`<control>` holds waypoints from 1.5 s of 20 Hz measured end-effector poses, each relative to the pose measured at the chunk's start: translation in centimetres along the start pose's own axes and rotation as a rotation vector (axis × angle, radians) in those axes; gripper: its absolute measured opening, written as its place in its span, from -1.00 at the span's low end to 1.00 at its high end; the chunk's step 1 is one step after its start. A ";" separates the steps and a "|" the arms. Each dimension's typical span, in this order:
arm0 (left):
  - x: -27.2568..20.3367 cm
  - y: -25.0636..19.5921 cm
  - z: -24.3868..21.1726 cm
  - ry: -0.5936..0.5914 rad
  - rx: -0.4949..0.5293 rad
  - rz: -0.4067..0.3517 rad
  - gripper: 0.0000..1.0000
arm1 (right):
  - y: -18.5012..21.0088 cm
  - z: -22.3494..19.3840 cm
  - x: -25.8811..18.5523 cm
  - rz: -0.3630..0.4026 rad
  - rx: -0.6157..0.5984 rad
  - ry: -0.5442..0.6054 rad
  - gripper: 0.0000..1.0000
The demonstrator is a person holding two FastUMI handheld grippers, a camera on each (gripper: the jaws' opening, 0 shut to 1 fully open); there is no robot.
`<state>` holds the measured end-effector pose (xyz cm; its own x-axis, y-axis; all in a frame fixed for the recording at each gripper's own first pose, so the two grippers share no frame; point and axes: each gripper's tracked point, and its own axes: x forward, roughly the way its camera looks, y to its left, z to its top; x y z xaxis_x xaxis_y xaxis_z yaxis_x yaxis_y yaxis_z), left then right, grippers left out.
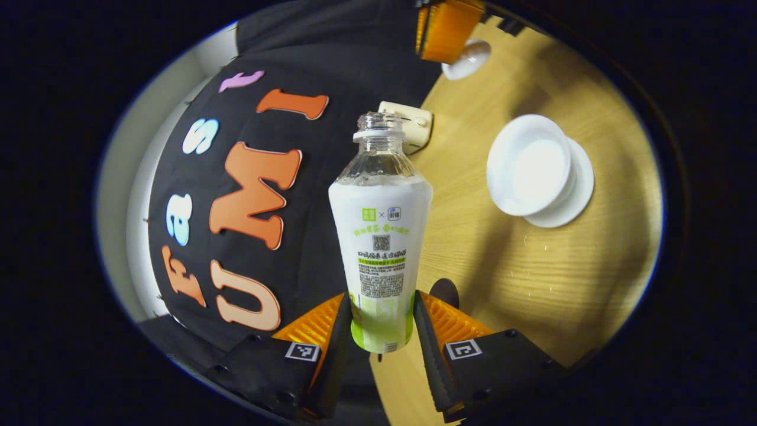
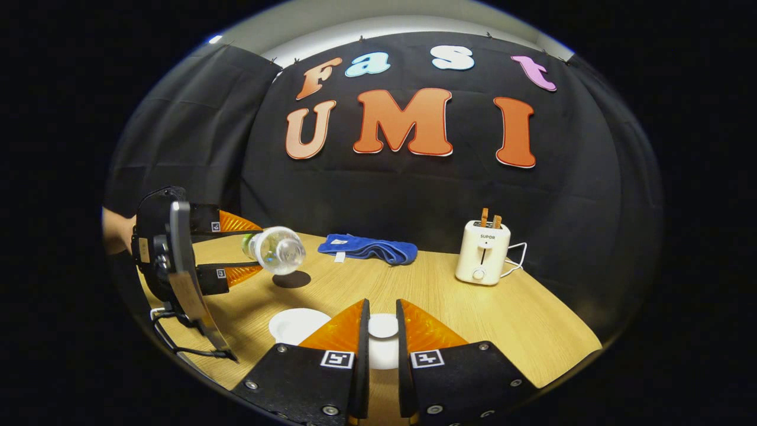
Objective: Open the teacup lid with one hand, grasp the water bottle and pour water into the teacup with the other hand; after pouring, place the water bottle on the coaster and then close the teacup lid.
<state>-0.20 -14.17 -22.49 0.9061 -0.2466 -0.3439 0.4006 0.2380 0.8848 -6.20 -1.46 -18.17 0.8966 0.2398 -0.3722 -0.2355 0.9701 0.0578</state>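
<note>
I am clamping the water bottle (image 1: 380,236) in my left claw (image 1: 381,331), tipped sideways over the desk (image 1: 532,278) toward the open teacup (image 1: 529,165), while my right claw (image 2: 379,331) is pinching its lid (image 2: 383,325) aside for pouring.

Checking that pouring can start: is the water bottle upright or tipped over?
Tipped. In the right gripper view the water bottle lies nearly level in the left gripper, its open neck pointing toward the teacup.

Bare table (image 2: 449,307) lies between toaster (image 2: 482,253) and cloth (image 2: 368,248).
</note>
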 end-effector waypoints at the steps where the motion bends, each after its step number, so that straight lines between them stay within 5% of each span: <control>1: 0.0 0.7 0.3 -0.012 -0.055 0.027 0.25 | -0.1 0.2 0.0 -0.004 -0.002 0.000 -0.59; 8: 0.4 6.9 1.0 -0.098 -0.538 0.206 0.14 | 0.1 1.2 0.4 -0.020 -0.010 0.004 -0.60; 14: 2.8 9.0 0.5 -0.087 -1.024 0.174 0.15 | 1.3 1.1 1.3 -0.005 -0.013 0.021 -0.59; 20: 5.7 6.6 -4.4 -0.014 -1.289 0.108 0.17 | 2.1 0.6 1.7 0.012 -0.007 0.021 -0.59; 21: 6.0 6.0 -4.8 0.002 -1.321 0.095 0.32 | 2.1 0.4 1.7 0.012 -0.002 0.027 -0.59; 30: 8.6 0.4 -7.9 0.161 -1.399 -0.011 0.24 | 1.6 -0.4 1.2 -0.004 -0.001 0.044 -0.58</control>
<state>8.82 -8.77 -27.55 0.8696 -0.1682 -0.4643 0.1235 0.9844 -0.1252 -5.63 0.40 -18.91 0.8804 0.2340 -0.4124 -0.2321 0.9711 0.0554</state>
